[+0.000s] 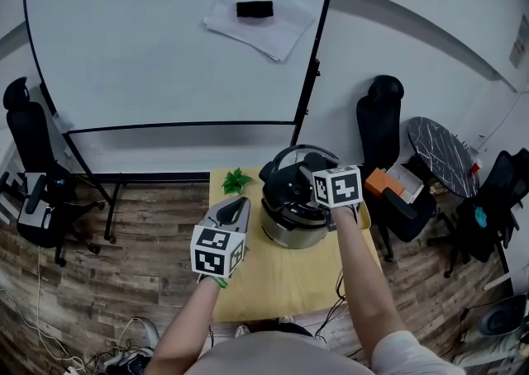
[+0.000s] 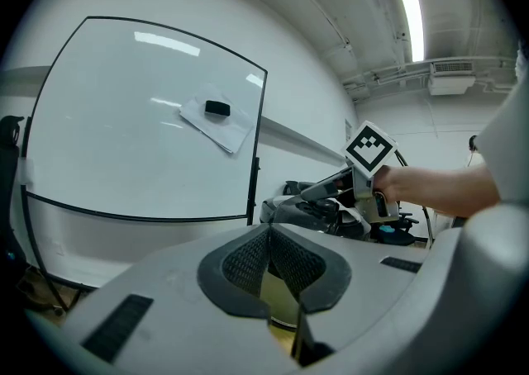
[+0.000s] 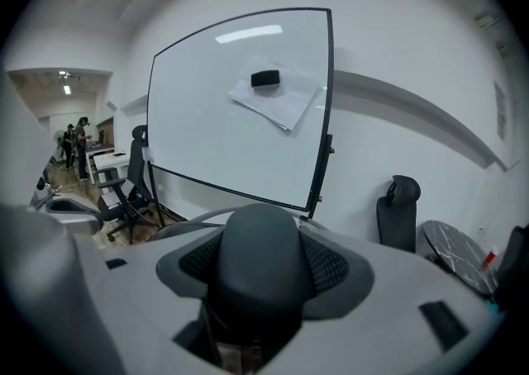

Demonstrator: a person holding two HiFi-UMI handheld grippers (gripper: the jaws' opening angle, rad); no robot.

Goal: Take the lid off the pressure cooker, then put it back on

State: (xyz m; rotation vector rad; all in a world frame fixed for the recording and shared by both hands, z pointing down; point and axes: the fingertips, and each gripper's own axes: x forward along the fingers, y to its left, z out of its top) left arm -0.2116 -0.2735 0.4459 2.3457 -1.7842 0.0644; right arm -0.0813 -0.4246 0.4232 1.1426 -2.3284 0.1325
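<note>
A steel pressure cooker (image 1: 285, 229) stands on the yellow table (image 1: 273, 282). Its black lid (image 1: 288, 186) rests on top of the pot; I cannot tell if it is lifted at all. My right gripper (image 1: 310, 175) reaches over the lid from the right and is shut on the lid's dark handle (image 3: 258, 270), which fills the space between its pads in the right gripper view. My left gripper (image 1: 239, 201) hovers just left of the cooker, shut with nothing in it. The left gripper view shows its pads (image 2: 248, 262) meeting, with the lid (image 2: 302, 210) and right gripper (image 2: 331, 187) beyond.
A small green plant sprig (image 1: 236, 180) lies at the table's back left corner. A whiteboard (image 1: 165, 43) stands behind the table. Black office chairs (image 1: 382, 125) and a round marble table (image 1: 442, 154) are at the right, another chair (image 1: 33, 159) at the left.
</note>
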